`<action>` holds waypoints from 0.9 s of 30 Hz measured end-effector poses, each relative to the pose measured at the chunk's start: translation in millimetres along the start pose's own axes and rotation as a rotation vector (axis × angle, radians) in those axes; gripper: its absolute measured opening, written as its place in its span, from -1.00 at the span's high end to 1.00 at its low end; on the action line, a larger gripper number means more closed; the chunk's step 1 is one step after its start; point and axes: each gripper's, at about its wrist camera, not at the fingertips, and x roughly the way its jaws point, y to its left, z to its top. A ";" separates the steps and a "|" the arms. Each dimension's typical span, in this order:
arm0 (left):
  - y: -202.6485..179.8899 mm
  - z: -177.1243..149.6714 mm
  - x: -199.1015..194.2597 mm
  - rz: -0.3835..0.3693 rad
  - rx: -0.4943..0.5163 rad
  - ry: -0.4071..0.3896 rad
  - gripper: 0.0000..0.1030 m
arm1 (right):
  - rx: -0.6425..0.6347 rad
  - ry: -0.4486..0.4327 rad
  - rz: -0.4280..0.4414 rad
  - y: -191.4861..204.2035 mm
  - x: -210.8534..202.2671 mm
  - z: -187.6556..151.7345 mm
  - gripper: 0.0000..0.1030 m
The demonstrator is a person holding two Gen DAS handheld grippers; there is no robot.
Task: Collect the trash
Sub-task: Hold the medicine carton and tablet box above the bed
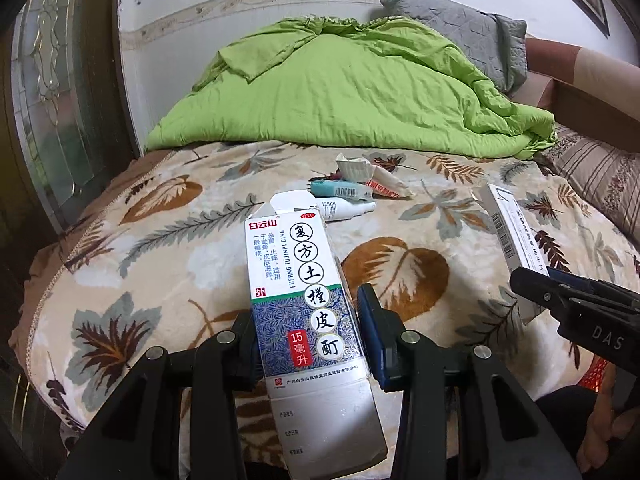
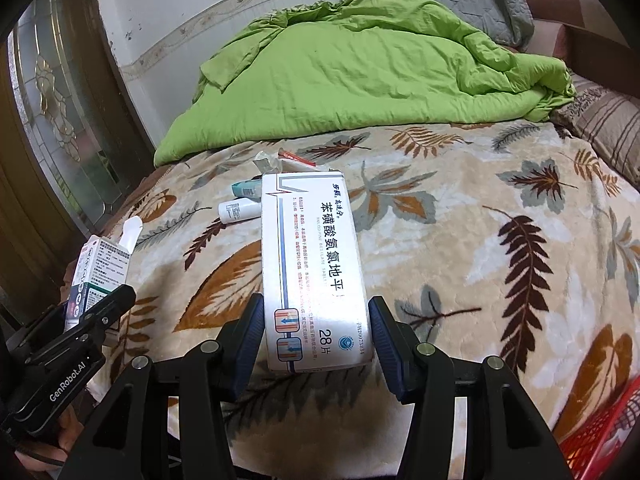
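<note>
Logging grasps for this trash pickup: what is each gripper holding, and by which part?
Left gripper clamps the tincture box across its lower half. Right gripper clamps the tablet box near its close end.

Glossy cardboard box (image 1: pixel 304 304), plush blanket (image 1: pixel 160 248)

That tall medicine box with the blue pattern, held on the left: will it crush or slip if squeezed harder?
Probably it would dent: the blue-patterned box is thin card and its top flap stands open, so it may be empty and light. The left gripper holds its lower half between ribbed pads, which should limit slipping. Its glossy print might still let it slide if the grip loosens.
</note>
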 end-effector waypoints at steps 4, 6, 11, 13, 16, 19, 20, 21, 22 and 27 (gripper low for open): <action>-3.8 -2.2 -3.5 0.006 0.013 -0.004 0.24 | -0.001 -0.006 0.002 0.0 -4.6 -2.4 -0.10; -5.7 -4.0 -4.6 0.006 0.018 -0.003 0.24 | -0.003 -0.007 0.006 0.3 -5.8 -3.7 -0.10; -7.2 -8.3 -6.3 0.013 0.024 -0.002 0.24 | 0.009 -0.010 0.012 -2.7 -8.0 -4.7 -0.10; -7.0 -9.9 -6.1 0.011 0.025 0.003 0.24 | 0.015 -0.011 0.017 -4.1 -9.1 -4.7 -0.10; -6.6 -11.7 -5.7 0.015 0.021 0.007 0.24 | 0.027 -0.011 0.023 -6.7 -9.6 -4.8 -0.10; -6.4 -11.7 -5.6 0.015 0.022 0.005 0.24 | 0.024 -0.011 0.024 -6.1 -9.7 -4.9 -0.10; -7.0 -11.9 -5.3 0.014 0.024 0.005 0.24 | 0.022 -0.011 0.025 -5.9 -9.6 -5.0 -0.10; -7.4 -12.3 -4.8 0.014 0.024 0.006 0.24 | 0.022 -0.010 0.027 -5.8 -9.2 -5.1 -0.10; -7.5 -12.1 -5.8 0.016 0.020 0.005 0.24 | 0.023 -0.008 0.029 -5.7 -8.6 -4.9 -0.10; -9.1 -12.5 -3.9 0.013 0.024 0.012 0.24 | 0.025 -0.003 0.033 -4.6 -6.7 -4.0 -0.10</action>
